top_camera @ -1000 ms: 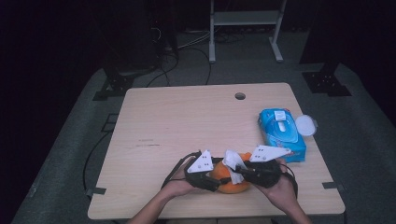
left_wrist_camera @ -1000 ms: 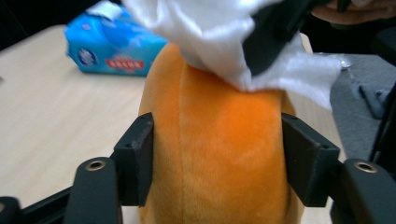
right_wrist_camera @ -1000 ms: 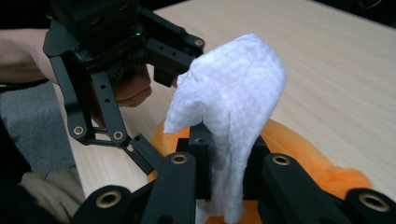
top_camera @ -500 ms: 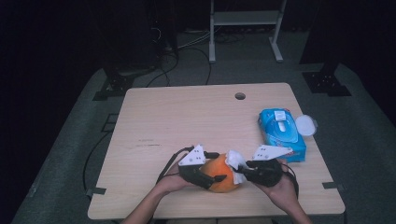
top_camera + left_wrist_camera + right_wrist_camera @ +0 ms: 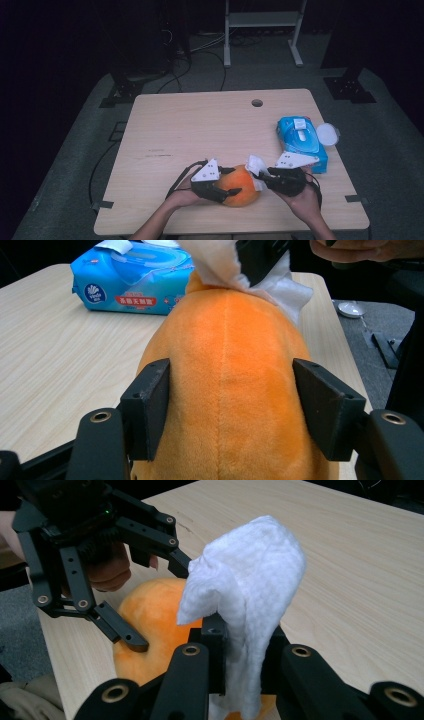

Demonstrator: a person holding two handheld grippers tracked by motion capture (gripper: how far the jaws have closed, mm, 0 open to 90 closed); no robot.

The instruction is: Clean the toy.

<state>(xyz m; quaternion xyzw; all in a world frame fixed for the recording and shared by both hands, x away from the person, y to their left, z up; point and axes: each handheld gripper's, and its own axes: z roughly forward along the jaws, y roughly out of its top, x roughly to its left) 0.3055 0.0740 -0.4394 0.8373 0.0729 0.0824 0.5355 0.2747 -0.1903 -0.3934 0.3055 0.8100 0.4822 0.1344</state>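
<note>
High view: the plush (image 5: pixel 241 186) lies near the table's (image 5: pixel 200 125) front edge; the far half is bare. Left gripper view: the left gripper (image 5: pixel 230 405), jaws just closed, clamps the plush. Right gripper view: the right gripper (image 5: pixel 242 652), jaws narrow, pinches a wipe (image 5: pixel 245 595) touching the plush.

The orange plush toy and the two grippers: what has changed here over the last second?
The left gripper let go of the orange plush toy briefly, shifted leftward, and its jaws have just closed on it again. The right gripper stayed clamped on the white wipe; the blue wipes pack has not moved.
</note>
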